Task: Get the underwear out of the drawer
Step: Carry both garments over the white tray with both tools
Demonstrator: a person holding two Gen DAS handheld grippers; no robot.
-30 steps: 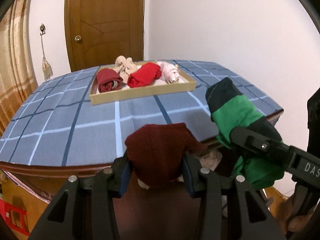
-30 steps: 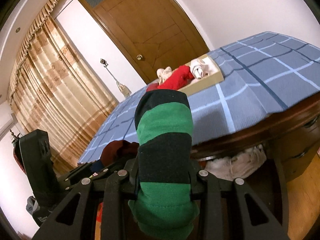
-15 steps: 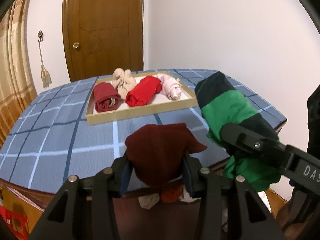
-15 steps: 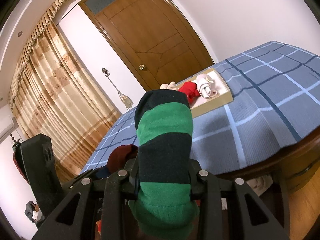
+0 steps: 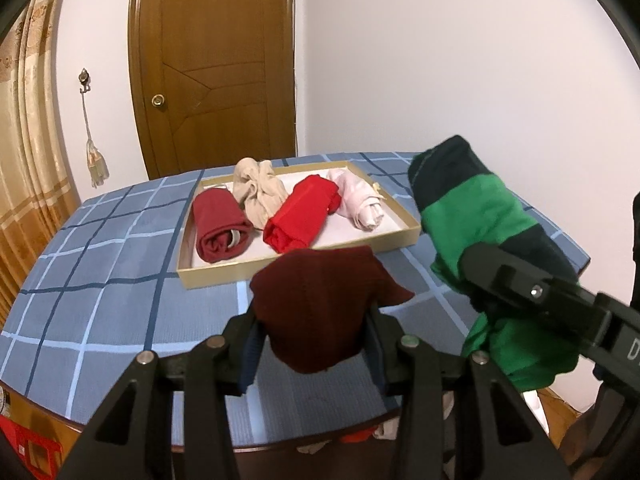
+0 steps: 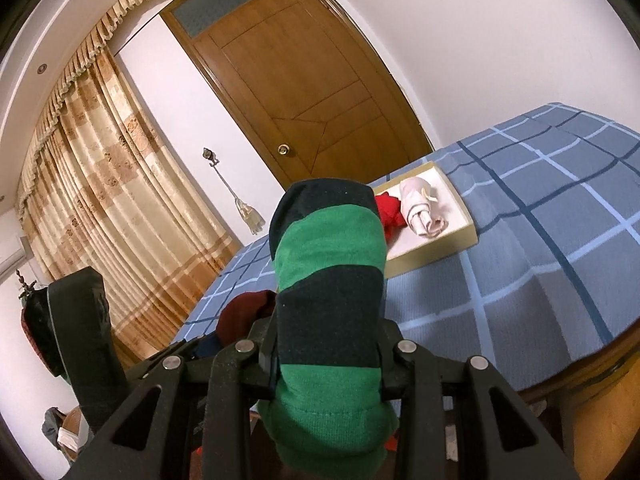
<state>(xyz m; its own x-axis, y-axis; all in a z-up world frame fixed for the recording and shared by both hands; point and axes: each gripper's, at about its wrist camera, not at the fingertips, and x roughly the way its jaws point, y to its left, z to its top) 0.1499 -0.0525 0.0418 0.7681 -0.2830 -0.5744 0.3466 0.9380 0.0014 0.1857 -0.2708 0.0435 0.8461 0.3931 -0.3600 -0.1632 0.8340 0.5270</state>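
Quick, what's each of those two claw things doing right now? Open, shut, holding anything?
Left gripper: shut on the dark red underwear.
Right gripper: shut on the green and black underwear.

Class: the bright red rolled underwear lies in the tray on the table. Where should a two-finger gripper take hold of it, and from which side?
Grip the bright red roll across its middle, coming from above. It lies lengthwise between the beige bundle and pink roll, so fingers probably fit best straddling its narrow width; the tray walls hinder a sideways approach.

Round wooden table point(image 5: 280, 446) under a blue checked tablecloth point(image 5: 100, 264), with just a shallow tan cardboard tray point(image 5: 304, 268) sitting on it.
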